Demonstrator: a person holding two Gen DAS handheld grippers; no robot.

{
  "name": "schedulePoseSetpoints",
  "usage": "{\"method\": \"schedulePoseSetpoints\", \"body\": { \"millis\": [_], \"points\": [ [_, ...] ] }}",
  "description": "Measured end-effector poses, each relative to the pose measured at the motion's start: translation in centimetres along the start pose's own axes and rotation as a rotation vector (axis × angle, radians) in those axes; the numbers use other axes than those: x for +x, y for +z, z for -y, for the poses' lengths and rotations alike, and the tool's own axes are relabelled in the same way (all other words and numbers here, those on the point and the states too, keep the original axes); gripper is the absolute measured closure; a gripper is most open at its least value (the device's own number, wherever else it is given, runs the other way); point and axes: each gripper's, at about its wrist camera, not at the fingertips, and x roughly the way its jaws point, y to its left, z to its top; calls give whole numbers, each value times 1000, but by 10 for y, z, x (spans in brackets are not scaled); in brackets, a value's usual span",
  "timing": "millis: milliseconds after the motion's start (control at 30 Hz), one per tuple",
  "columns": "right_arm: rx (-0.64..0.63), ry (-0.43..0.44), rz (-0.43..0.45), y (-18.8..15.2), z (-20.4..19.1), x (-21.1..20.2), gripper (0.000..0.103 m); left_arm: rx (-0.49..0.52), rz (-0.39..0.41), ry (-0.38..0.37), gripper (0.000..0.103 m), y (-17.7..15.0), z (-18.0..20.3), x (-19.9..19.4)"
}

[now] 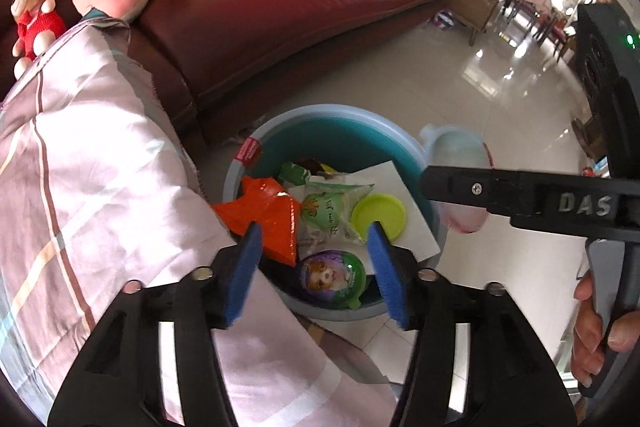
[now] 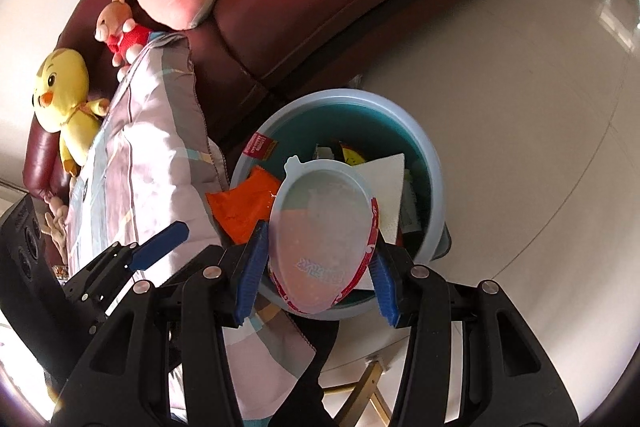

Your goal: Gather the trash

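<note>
Right wrist view: right gripper [image 2: 316, 269] jaws clamp a cup [image 2: 324, 231] by its sides, over the bin [image 2: 436, 187]; thin, light plastic, crushable, slick, so hold the rim. Left gripper [image 1: 314, 261] jaws wide apart, empty, above the bin's trash

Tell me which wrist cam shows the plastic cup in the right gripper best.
Right wrist: the plastic cup fills the middle, open mouth toward the lens, clamped between the right gripper pads above the blue bin. Left wrist shows only the plastic cup side-on at the edge, partly hidden behind the right gripper's finger.
</note>
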Motion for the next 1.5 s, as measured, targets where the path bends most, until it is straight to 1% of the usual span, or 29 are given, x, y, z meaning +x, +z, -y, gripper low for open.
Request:
{"method": "schedulePoseSetpoints", "body": {
  "millis": [33, 67, 100, 133, 167, 200, 267, 333, 367, 467, 500, 567, 633, 667, 700, 733, 800, 900, 933, 1067, 1200, 1300, 1500],
  "points": [
    [0, 9, -4, 1, -1, 1, 50, 3, 6, 14, 26, -1, -1, -2],
    [2, 15, -4, 1, -2, 2, 37, 6, 16, 25, 21, -2, -1, -4],
    [2, 15, 1, 1, -3, 2, 33, 10, 31, 35, 20, -2, -2, -7],
    [1, 16, 1, 1, -5, 3, 33, 11, 33, 37, 19, -3, -2, -9],
    [4, 21, -2, 1, -5, 3, 33, 10, 32, 37, 14, -3, -3, -10],
    [11, 24, -5, 0, -5, 4, 31, 8, 35, 36, 12, -3, -4, -12],
    [18, 16, -10, -1, -5, 4, 30, 11, 44, 40, 11, -5, -6, -16],
    [24, 12, -11, -3, -4, 2, 29, 9, 43, 42, 11, -7, -8, -19],
    [28, 8, -9, -4, -4, 0, 26, 5, 41, 40, 11, -8, -9, -21],
    [32, 0, -8, -7, -6, -4, 25, -7, 37, 39, 11, -12, -12, -27],
    [33, -3, -6, -8, -6, -6, 21, -11, 38, 41, 11, -14, -13, -30],
    [34, -9, 3, -10, -8, -10, 18, -19, 43, 45, 11, -18, -16, -36],
    [28, -22, 11, -14, -11, -17, 16, -31, 48, 46, 8, -22, -18, -43],
    [24, -27, 14, -16, -12, -19, 14, -37, 50, 45, 5, -24, -19, -46],
    [20, -35, 13, -19, -14, -23, 10, -46, 58, 45, 5, -28, -22, -51],
    [16, -35, 13, -21, -15, -25, 9, -50, 65, 46, 5, -29, -23, -55],
    [1, -34, 14, -28, -20, -30, 9, -53, 78, 47, 5, -35, -24, -63],
    [-20, -27, 3, -39, -28, -36, 7, -61, 83, 71, 5, -45, -27, -74],
    [-25, -29, 0, -42, -30, -38, 7, -66, 84, 66, 5, -48, -28, -77],
    [-64, -87, 10, -59, -41, -47, 7, -91, 88, 61, 5, -65, -34, -89],
    [-70, -103, 12, -73, -45, -52, 7, -92, 97, 94, 5, -83, -34, -104],
    [-81, -128, 12, -87, -49, -58, 7, -102, 94, 88, 5, -94, -36, -114],
    [-121, -159, 26, -110, -59, -71, 7, -134, 108, 118, 4, -108, -38, -130]
  ]
}}
